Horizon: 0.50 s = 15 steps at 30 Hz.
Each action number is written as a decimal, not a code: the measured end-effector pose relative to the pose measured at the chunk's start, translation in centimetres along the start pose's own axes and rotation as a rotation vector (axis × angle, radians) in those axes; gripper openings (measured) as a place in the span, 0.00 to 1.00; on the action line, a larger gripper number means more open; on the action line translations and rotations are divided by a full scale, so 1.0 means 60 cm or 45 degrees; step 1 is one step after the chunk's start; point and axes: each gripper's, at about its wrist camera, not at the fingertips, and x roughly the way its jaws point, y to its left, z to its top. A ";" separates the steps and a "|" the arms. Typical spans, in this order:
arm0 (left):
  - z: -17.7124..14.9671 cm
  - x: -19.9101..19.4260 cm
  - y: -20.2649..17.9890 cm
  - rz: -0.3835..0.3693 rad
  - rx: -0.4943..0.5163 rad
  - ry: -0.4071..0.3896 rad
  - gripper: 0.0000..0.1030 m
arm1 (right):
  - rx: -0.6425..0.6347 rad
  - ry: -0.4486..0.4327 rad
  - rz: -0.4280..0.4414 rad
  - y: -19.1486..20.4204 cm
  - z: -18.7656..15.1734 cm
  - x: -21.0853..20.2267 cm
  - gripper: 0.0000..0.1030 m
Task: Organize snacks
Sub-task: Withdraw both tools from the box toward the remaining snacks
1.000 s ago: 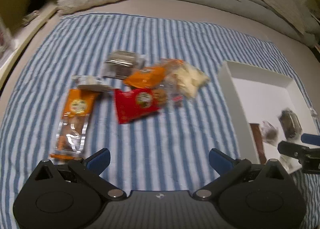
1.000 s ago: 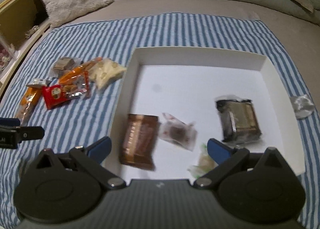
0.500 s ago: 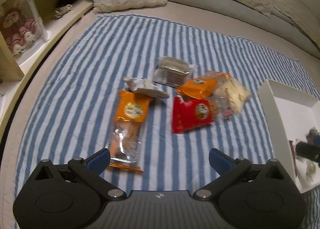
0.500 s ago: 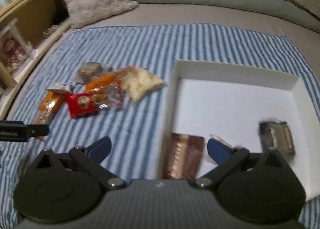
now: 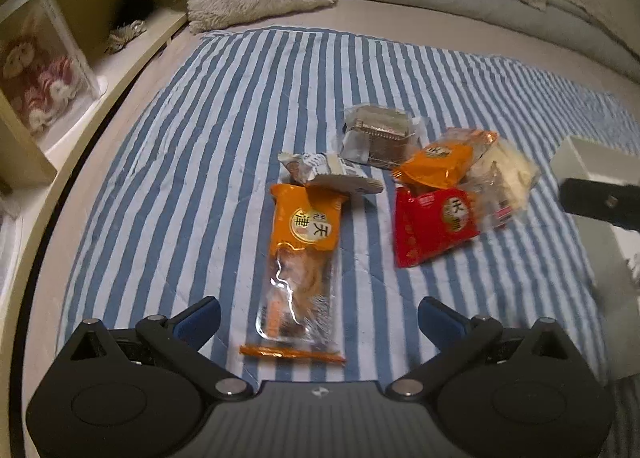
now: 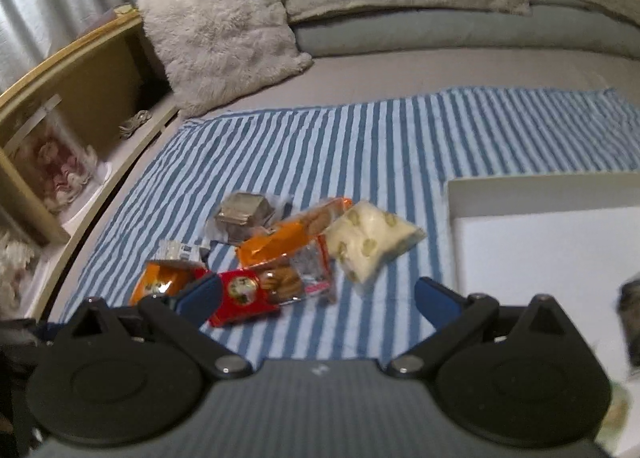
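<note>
Left wrist view: the left claw [image 5: 318, 320], jaws spread wide and empty, now hangs just short of the long orange snack packet [image 5: 302, 258], having swung leftward off the white tray [image 5: 576, 155] within the last second; this suggests a next pickup. Beyond lie a red packet [image 5: 434, 223], a silver wrapper [image 5: 332, 173], a dark wrapped cake [image 5: 378, 133] and a pale bag [image 5: 508, 169]. The right claw [image 6: 318, 296], likewise open and empty, has left the tray [image 6: 540, 193] and faces the same pile. All rest on a blue-striped cloth [image 5: 248, 97] spread over a bed; a fluffy pillow [image 6: 224, 41] and wooden shelf [image 6: 76, 73] lie behind.
</note>
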 end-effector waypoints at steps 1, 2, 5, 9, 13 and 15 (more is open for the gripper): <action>0.001 0.004 -0.001 -0.001 0.013 0.002 1.00 | 0.014 0.016 0.001 0.004 0.001 0.009 1.00; 0.001 0.007 -0.001 -0.005 0.023 0.008 1.00 | 0.036 0.039 0.001 0.009 0.002 0.020 1.00; 0.003 0.021 -0.003 -0.003 0.045 0.034 1.00 | 0.168 0.084 0.006 0.016 -0.001 0.052 1.00; 0.004 0.036 -0.003 -0.002 0.066 0.067 1.00 | 0.401 0.142 0.036 0.015 -0.008 0.088 1.00; 0.003 0.044 0.000 0.031 0.086 0.052 1.00 | 0.699 0.187 0.108 0.003 -0.020 0.125 1.00; 0.001 0.044 0.000 0.025 0.111 0.035 1.00 | 0.800 0.201 0.138 0.002 -0.024 0.139 0.96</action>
